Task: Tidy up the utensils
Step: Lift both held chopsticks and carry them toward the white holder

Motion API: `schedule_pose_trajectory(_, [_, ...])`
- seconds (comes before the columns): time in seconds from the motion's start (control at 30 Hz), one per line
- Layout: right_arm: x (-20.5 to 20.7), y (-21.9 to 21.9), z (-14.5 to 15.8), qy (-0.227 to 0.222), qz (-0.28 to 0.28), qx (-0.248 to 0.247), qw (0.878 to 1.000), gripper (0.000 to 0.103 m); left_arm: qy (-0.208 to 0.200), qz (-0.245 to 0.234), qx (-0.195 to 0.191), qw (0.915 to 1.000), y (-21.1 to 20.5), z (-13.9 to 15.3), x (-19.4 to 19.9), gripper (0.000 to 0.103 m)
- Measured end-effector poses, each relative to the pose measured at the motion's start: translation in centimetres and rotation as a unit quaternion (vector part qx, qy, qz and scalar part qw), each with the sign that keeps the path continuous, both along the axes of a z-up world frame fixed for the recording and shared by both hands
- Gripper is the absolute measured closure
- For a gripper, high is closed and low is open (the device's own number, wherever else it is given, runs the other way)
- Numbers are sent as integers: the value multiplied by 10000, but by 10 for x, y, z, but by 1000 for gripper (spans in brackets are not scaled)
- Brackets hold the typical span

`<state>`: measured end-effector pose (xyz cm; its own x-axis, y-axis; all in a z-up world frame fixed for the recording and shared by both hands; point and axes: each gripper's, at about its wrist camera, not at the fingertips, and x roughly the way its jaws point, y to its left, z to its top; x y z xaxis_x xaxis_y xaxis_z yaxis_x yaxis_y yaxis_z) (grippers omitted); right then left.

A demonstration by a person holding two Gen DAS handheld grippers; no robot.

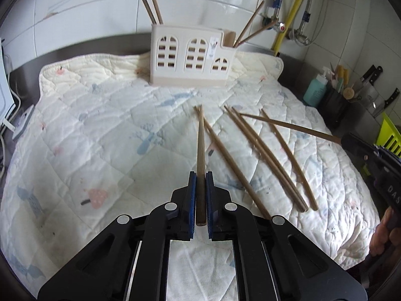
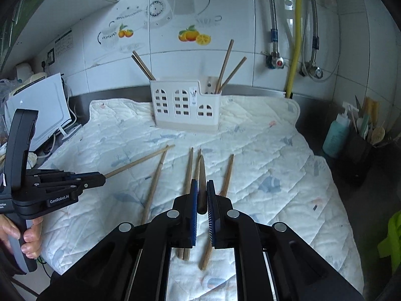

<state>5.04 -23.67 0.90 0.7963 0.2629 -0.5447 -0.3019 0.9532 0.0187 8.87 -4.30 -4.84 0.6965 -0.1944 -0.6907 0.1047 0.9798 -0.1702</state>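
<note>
Left gripper (image 1: 200,175): jaws clenched on one wooden chopstick (image 1: 200,148), which points forward above the quilted mat (image 1: 100,130); right gripper (image 2: 202,184): jaws clenched on a second chopstick (image 2: 202,173), likewise held above the mat; loose chopsticks (image 2: 188,175): several, lying side by side on the mat between the grippers and the white utensil holder (image 2: 184,105); holder: upright at the mat's far edge on the bench (image 2: 315,100), four chopsticks standing in it.
</note>
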Motion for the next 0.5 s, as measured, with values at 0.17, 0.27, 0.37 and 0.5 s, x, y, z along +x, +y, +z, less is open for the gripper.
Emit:
schedule_pose_trajectory(0.17, [21, 1, 22, -128, 108, 98, 9998, 96, -213, 44, 60, 9997, 9, 18, 8, 98])
schedule_pose_trajectory(0.27, [37, 1, 35, -166, 165, 139, 9996, 96, -293, 90, 44, 9995, 15, 26, 16, 98])
schedule_pose_trajectory(0.37, [48, 1, 48, -203, 218, 214, 9993, 96, -472, 155, 76, 9987, 22, 37, 22, 98])
schedule_pose_trajectory(0.5, [60, 1, 60, -231, 279, 322, 9988, 96, -826, 149, 154, 9964, 25, 50, 27, 98])
